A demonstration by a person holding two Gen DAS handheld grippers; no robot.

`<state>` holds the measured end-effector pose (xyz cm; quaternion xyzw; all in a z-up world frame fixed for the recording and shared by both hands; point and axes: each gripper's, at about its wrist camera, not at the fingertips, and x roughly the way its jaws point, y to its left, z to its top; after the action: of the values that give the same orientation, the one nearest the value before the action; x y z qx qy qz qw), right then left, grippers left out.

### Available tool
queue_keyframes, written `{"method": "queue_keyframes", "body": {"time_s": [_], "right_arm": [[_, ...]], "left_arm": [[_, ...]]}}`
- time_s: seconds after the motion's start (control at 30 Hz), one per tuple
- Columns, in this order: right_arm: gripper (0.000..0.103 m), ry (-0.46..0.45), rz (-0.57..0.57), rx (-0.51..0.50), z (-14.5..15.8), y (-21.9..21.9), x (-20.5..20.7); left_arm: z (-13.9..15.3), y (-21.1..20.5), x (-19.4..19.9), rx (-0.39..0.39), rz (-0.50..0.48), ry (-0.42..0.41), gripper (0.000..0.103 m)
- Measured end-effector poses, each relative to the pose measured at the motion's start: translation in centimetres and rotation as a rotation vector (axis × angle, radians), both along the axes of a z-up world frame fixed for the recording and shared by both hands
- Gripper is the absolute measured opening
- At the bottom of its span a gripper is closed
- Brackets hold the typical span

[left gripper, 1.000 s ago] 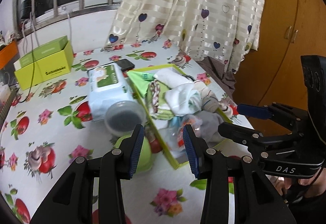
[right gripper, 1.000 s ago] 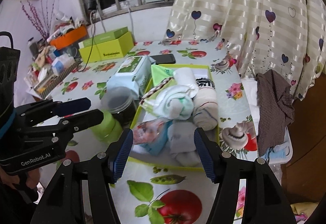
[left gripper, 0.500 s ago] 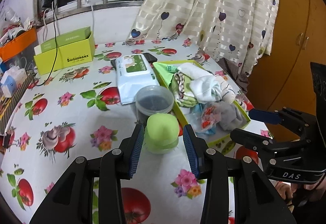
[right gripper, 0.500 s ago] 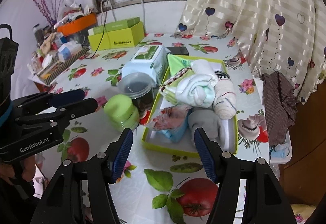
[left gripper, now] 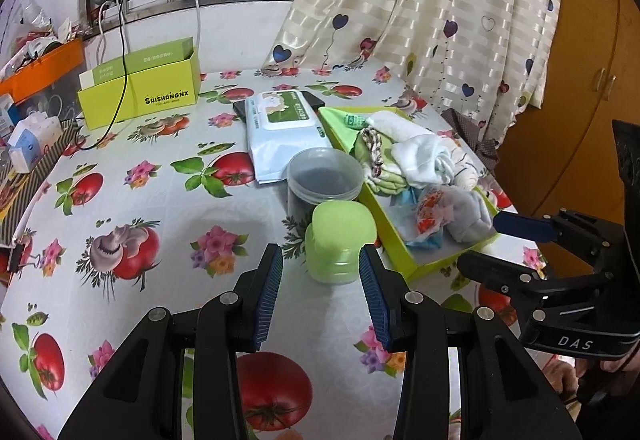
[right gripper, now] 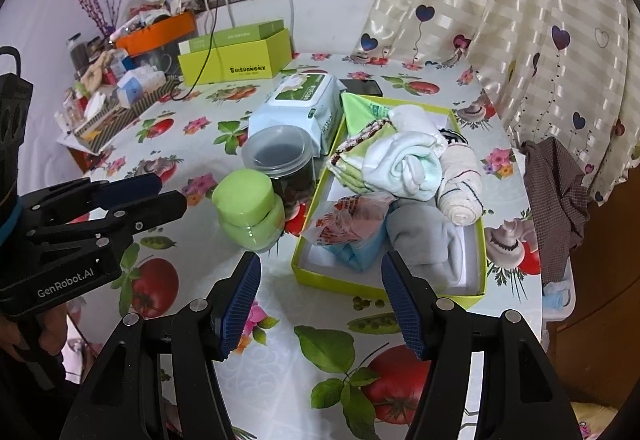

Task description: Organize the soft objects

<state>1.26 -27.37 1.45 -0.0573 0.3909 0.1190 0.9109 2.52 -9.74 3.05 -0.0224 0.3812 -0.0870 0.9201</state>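
A yellow-green box (right gripper: 482, 240) (left gripper: 394, 236) on the flowered table holds rolled white socks (right gripper: 404, 164) (left gripper: 428, 160), a striped cream roll (right gripper: 460, 180), grey cloth (right gripper: 428, 240) (left gripper: 472, 216), a folded green cloth (right gripper: 352, 160) and a crinkled printed packet (right gripper: 352, 216). My right gripper (right gripper: 320, 296) hangs open over the table just before the box's near edge, nothing between its fingers. My left gripper (left gripper: 320, 292) is open too, just short of a green lidded jar (left gripper: 340, 244) (right gripper: 250, 208). Each gripper shows at the side of the other's view.
A clear jar with dark contents (left gripper: 324, 180) stands behind the green jar, beside a wet-wipes pack (left gripper: 280, 128) and a black phone (right gripper: 360, 86). A green cardboard box (left gripper: 140, 92) with a cable sits far back. Clutter lines the left edge. Curtain and brown cloth (right gripper: 556, 192) are at right.
Both grippers have drawn back from the box toward the near table edge, so box and jars look smaller and farther. Neither gripper's opening has changed.
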Motion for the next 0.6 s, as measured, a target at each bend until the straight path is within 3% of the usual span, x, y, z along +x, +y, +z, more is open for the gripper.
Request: {"method": "queue_keyframes", "body": {"time_s": [0.6], "right_arm": [[0.063,0.016,-0.001,-0.005,-0.6,0.0,0.7]], "left_arm": [[-1.2,0.3,0.8,0.040,0.029,0.035,0.041]]}}
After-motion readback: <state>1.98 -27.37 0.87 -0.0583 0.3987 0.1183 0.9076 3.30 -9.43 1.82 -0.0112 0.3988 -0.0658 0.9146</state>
